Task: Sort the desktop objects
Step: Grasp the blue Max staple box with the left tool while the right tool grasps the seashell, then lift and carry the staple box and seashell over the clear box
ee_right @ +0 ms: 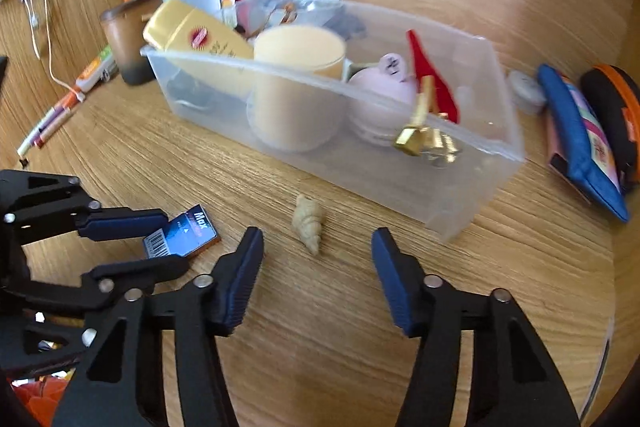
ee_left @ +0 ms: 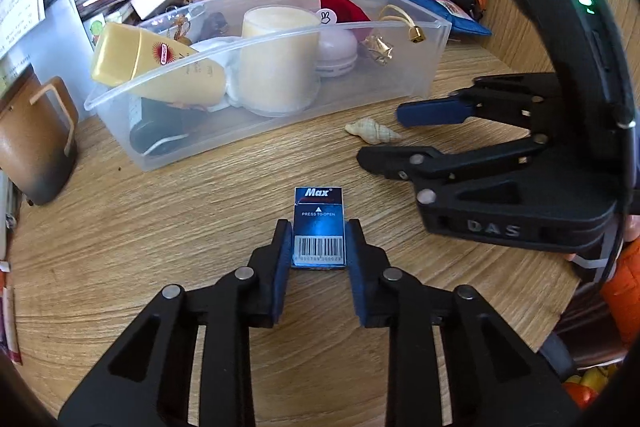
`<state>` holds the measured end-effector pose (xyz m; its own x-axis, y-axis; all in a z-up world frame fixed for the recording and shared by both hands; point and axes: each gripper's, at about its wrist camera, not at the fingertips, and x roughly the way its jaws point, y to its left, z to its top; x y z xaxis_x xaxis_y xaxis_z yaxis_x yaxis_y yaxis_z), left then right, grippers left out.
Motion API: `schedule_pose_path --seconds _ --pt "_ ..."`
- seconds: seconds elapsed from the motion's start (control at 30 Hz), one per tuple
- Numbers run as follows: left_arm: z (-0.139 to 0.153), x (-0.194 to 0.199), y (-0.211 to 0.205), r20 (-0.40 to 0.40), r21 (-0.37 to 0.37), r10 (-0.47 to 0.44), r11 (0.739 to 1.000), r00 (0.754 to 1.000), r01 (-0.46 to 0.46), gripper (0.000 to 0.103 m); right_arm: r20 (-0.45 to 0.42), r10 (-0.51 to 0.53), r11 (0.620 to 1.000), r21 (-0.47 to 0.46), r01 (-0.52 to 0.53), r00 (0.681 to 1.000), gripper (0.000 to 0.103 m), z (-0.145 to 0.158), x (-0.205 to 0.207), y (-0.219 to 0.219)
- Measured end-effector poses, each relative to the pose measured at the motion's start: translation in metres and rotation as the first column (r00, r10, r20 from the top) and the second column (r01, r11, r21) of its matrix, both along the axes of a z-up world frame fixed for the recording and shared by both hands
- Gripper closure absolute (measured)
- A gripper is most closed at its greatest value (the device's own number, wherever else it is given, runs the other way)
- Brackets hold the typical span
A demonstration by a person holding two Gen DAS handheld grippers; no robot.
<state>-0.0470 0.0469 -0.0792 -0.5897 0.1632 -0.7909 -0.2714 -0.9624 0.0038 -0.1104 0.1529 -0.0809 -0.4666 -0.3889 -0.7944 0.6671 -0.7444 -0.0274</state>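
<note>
- Left tool (ee_left: 319, 243) pinches the small blue Max box (ee_left: 319, 227) by its long sides; box lies flat on the wood surface (ee_left: 160, 227), in front of the clear bin (ee_left: 400, 23).
- Box judged light, stiff, glossy; may slip. Side grip near mid-length looks sound.
- Right tool (ee_right: 318, 263) spread wide, empty, aimed at the seashell (ee_right: 308, 223).
- Shell judged light, hard, brittle; take it across its thick middle.
</note>
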Motion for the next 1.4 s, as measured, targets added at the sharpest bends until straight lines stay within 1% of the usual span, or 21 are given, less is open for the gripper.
schedule_pose_path --seconds 0.03,0.1,0.17,0.23,0.27,0.3,0.47,0.6,0.83,0.93,1.0,1.1,1.17,1.27,1.33,1.4 --pt "0.000 0.001 0.000 -0.007 -0.010 0.009 1.000 1.000 -0.009 0.077 0.000 0.003 1.000 0.007 -0.003 1.000 0.060 -0.002 -0.001 -0.003" --pt "0.000 0.000 -0.004 -0.003 0.007 0.017 1.000 1.000 -0.017 0.077 -0.005 0.017 1.000 0.008 -0.017 1.000 0.065 -0.002 0.001 -0.006" --pt "0.000 -0.001 -0.008 -0.002 0.014 0.030 0.999 1.000 -0.030 0.077 -0.017 0.024 1.000 0.014 -0.024 1.000 0.067 -0.002 0.002 -0.009" --pt "0.001 -0.002 -0.013 0.006 0.036 0.042 0.998 0.999 -0.042 0.077 -0.021 0.031 0.999 0.012 -0.031 0.999 0.074 -0.002 0.002 -0.009" --pt "0.001 -0.002 -0.015 0.007 0.040 0.047 0.998 0.999 -0.047 0.077 -0.017 0.035 0.999 0.009 -0.035 0.999 0.082 -0.002 0.001 -0.010" --pt "0.002 -0.002 -0.017 0.004 0.038 0.052 0.998 0.999 -0.052 0.077 -0.016 0.040 0.999 0.009 -0.040 0.999 0.087 -0.002 0.001 -0.011" --pt "0.009 -0.001 -0.024 -0.012 0.057 0.074 0.996 0.997 -0.074 0.077 -0.027 0.042 0.999 0.030 -0.042 0.999 0.087 -0.001 0.002 -0.013" --pt "0.019 -0.002 -0.032 -0.031 0.079 0.083 0.994 0.996 -0.080 0.077 -0.027 0.038 0.999 0.014 -0.037 0.999 0.087 0.003 0.005 -0.011" --pt "0.036 -0.003 -0.042 -0.067 0.095 0.114 0.990 0.991 -0.107 0.077 -0.062 0.044 0.998 -0.048 -0.047 0.997 0.087 0.029 0.020 -0.002" --pt "0.045 -0.003 -0.046 -0.092 0.094 0.138 0.987 0.986 -0.129 0.077 -0.091 0.053 0.995 -0.078 -0.060 0.994 0.087 0.045 0.028 0.003" --pt "0.051 -0.006 -0.049 -0.111 0.080 0.166 0.984 0.980 -0.158 0.077 -0.107 0.058 0.994 -0.090 -0.068 0.993 0.087 0.053 0.032 0.005" --pt "0.062 -0.013 -0.056 -0.126 0.101 0.182 0.980 0.975 -0.170 0.077 -0.125 0.060 0.993 -0.093 -0.072 0.990 0.087 0.063 0.037 0.008" --pt "0.073 -0.014 -0.057 -0.152 0.105 0.183 0.980 0.971 -0.169 0.077 -0.137 0.058 0.993 -0.094 -0.071 0.989 0.087 0.070 0.038 0.009" --pt "0.087 -0.019 -0.055 -0.195 0.085 0.185 0.982 0.963 -0.171 0.077 -0.153 0.050 0.993 -0.100 -0.066 0.987 0.087 0.079 0.037 0.011" --pt "0.092 -0.024 -0.054 -0.210 0.073 0.183 0.983 0.961 -0.171 0.077 -0.166 0.040 0.993 -0.107 -0.058 0.985 0.087 0.085 0.035 0.012" --pt "0.098 -0.029 -0.054 -0.220 0.077 0.179 0.983 0.959 -0.165 0.077 -0.174 0.026 0.993 -0.112 -0.046 0.984 0.087 0.090 0.031 0.012"
